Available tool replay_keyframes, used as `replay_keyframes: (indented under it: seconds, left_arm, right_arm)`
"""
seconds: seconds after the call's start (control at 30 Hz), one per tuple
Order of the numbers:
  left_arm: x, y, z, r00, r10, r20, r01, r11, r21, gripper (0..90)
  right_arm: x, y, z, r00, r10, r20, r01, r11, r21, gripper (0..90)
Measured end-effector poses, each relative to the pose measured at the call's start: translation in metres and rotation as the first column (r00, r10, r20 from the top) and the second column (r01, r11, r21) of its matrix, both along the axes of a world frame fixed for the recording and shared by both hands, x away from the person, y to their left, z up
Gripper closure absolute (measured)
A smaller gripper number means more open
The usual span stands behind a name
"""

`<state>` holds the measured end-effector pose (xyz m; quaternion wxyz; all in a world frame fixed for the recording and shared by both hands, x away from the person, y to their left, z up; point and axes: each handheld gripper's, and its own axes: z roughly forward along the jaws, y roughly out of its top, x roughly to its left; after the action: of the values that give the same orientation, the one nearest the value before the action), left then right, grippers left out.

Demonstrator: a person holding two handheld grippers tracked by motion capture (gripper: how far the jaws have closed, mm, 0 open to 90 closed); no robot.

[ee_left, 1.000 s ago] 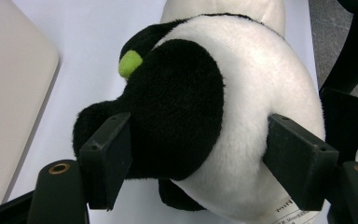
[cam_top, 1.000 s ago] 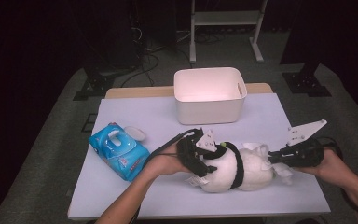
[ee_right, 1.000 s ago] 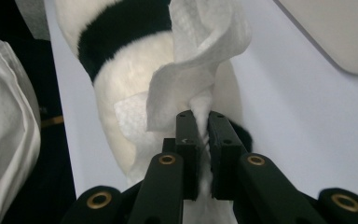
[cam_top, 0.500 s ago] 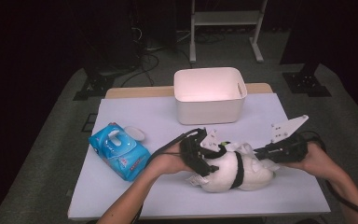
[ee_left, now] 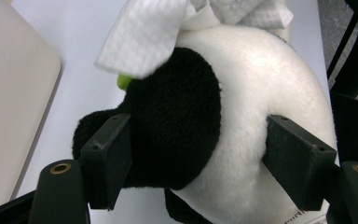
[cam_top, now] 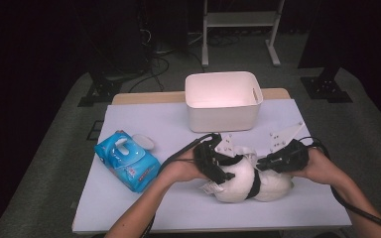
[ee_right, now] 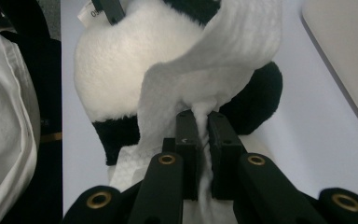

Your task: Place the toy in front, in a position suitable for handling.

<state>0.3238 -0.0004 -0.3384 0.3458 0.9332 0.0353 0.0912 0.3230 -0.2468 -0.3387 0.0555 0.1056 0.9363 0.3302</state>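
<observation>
Two bare forearms come in from the bottom edge of the high view, with no sleeves showing on them. Each hand holds a black, chunky two-jaw tool: the left gripper (cam_top: 226, 174) and the right gripper (cam_top: 264, 162). Each carries a pale grey three-cornered plate on top, drilled with small holes, and a thick black cable trails from each back toward the person. In the left gripper view, the jaws are dark flat rectangular pads with a small screw hole near each corner, mounted on rounded black arms with brass-coloured ringed holes. In the right gripper view, a white garment and a dark strap with a gold band show at the left edge.
</observation>
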Motion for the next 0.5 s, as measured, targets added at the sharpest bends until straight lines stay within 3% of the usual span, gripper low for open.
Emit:
replay_keyframes:
  seconds: [0.13, 0.23, 0.3, 0.5]
  left_arm:
    - [-0.001, 0.005, 0.004, 0.9998, 0.012, -0.014, -0.012, 0.9992, -0.039, 23.5]
    - [-0.005, 0.007, 0.007, 1.0000, 0.008, -0.006, -0.008, 0.9994, -0.034, 20.9]
    - [-0.006, 0.009, 0.007, 0.9999, 0.003, -0.013, -0.004, 0.9986, -0.052, 20.7]
    - [-0.007, 0.012, 0.000, 0.9980, -0.006, -0.063, 0.000, 0.9955, -0.095, 19.7]
  right_arm:
    - [0.000, -0.009, -0.003, 0.9997, -0.021, -0.010, 0.022, 1.000, 0.021, 83.7]
    - [-0.001, -0.015, -0.004, 0.9993, -0.035, -0.012, 0.036, 0.999, 0.036, 83.8]
    - [-0.001, -0.020, -0.005, 0.9988, -0.047, -0.012, 0.048, 0.998, 0.043, 83.8]
    - [-0.005, -0.033, -0.006, 0.9974, -0.071, -0.014, 0.072, 0.995, 0.070, 83.8]
